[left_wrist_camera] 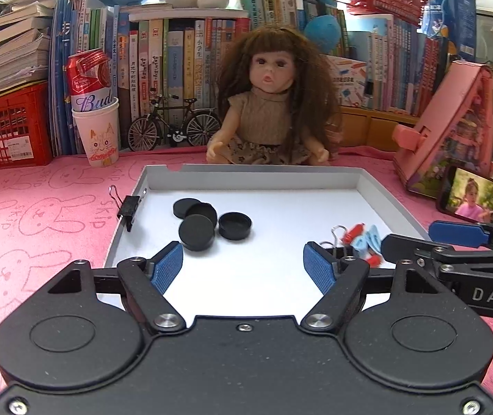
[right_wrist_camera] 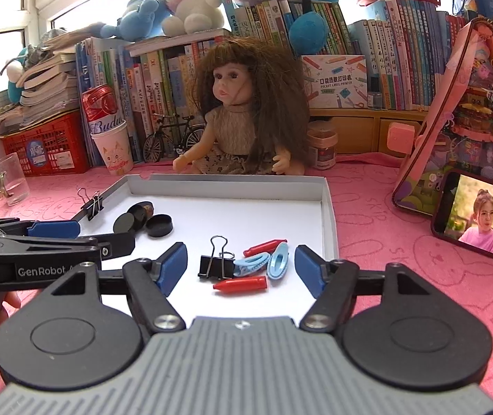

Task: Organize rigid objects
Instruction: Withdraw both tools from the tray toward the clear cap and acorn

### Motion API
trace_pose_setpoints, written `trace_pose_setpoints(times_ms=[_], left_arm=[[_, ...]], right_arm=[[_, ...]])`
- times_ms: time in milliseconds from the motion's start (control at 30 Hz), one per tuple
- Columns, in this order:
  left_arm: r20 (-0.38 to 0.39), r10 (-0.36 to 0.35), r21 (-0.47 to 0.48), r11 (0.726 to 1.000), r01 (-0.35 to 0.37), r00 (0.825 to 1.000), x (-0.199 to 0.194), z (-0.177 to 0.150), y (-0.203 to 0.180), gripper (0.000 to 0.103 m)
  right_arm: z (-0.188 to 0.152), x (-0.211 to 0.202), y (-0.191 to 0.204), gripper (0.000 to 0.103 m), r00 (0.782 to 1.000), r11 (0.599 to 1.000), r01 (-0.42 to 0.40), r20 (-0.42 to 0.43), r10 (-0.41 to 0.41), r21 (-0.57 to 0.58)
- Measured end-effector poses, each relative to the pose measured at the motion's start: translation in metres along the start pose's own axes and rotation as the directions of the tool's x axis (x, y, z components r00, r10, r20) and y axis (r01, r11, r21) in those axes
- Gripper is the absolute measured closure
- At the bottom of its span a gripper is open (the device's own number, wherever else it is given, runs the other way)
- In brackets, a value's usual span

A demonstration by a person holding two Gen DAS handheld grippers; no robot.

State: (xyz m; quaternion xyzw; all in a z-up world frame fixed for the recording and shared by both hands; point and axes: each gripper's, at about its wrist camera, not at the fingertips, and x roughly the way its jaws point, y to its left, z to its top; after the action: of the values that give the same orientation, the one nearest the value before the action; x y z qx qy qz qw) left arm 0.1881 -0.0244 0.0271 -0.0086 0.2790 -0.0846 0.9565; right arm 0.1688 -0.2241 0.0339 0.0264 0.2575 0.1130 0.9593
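Observation:
A shallow white tray (left_wrist_camera: 381, 190) (right_wrist_camera: 327, 207) lies on the pink cloth. Several black round caps (left_wrist_camera: 198, 221) (right_wrist_camera: 142, 219) sit in its left part. On its right lie a black binder clip (right_wrist_camera: 215, 264), two light blue hair clips (right_wrist_camera: 267, 263) and two red pieces (right_wrist_camera: 241, 283), partly hidden in the left wrist view (left_wrist_camera: 367, 242). Another binder clip (left_wrist_camera: 127, 207) (right_wrist_camera: 91, 204) is clamped on the tray's left wall. My left gripper (left_wrist_camera: 243, 268) is open over the tray's near part, empty. My right gripper (right_wrist_camera: 241, 269) is open just short of the clips, touching nothing.
A doll (left_wrist_camera: 267, 103) sits behind the tray, with books along the back. A cat cup holding a red can (left_wrist_camera: 96, 135), a model bicycle (left_wrist_camera: 174, 124) and a red crate (left_wrist_camera: 8, 128) stand back left. A pink toy house (right_wrist_camera: 464, 121) and a phone (right_wrist_camera: 481, 221) stand on the right.

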Motion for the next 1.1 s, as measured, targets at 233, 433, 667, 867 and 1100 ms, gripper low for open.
trace_pose_setpoints(times_ms=[233,433,667,867,1100], left_arm=[[0.01,-0.02,0.02,1.0,0.019,1.0,-0.026,-0.012,-0.007,0.028],[0.01,-0.055,0.014,0.998,0.055,0.998,-0.045,-0.024,-0.006,0.027],[0.002,-0.085,0.006,0.996,0.085,0.996,-0.065,-0.039,-0.006,0.027],[-0.001,-0.117,0.012,0.993,0.117,0.993,-0.082,-0.051,-0.007,0.027],[-0.014,-0.124,0.082,0.989,0.124,0.992,-0.098,-0.072,-0.015,0.027]], right_arm=[[-0.007,-0.016,0.001,0.02,1.0,1.0,-0.01,0.01,0.01,-0.008],[-0.015,-0.029,0.003,0.02,1.0,0.999,-0.019,0.014,0.02,-0.029],[-0.025,-0.045,0.006,0.019,0.999,0.998,-0.037,0.021,0.038,-0.049],[-0.034,-0.057,0.01,0.018,0.999,0.995,-0.04,0.016,0.042,-0.087],[-0.044,-0.071,0.007,0.016,0.998,0.994,-0.055,0.008,0.056,-0.092]])
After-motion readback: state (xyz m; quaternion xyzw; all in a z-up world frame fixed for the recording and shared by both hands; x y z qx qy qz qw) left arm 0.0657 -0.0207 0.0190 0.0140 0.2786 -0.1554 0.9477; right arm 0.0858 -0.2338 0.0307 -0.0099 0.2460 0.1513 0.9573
